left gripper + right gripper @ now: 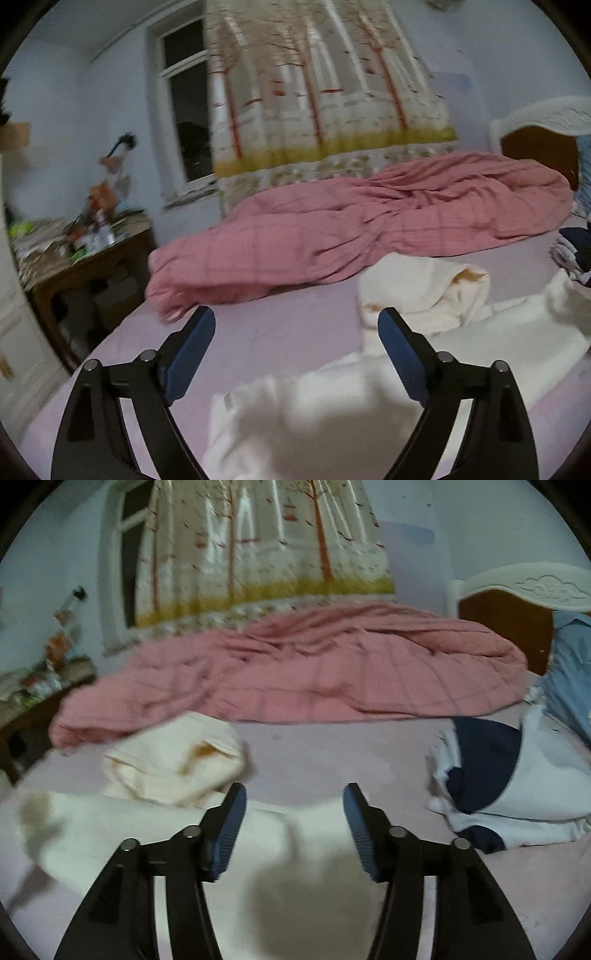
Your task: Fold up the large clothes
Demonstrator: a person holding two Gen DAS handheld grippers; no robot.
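Both the left gripper (295, 325) and right gripper (294, 801) hang released and empty above the cream garment (155, 834). Honestly, its bunched far end (424, 291) could get folded in crooked unless someone flattens it first.

You have the garment (388, 373) spread on the bed (295, 332) right in front of you, with its bunched part (173, 760) lying farther in and to the left. Behind it the quilt (295, 672) runs across the bed from left to right, and behind the quilt hangs the curtain (325, 92) beside the window (184, 110). The headboard (517, 598) stands at the far right, with a pillow (572, 672) before it and another folded garment (498, 775) nearer you. A cluttered table (85, 251) stands left of the bed.
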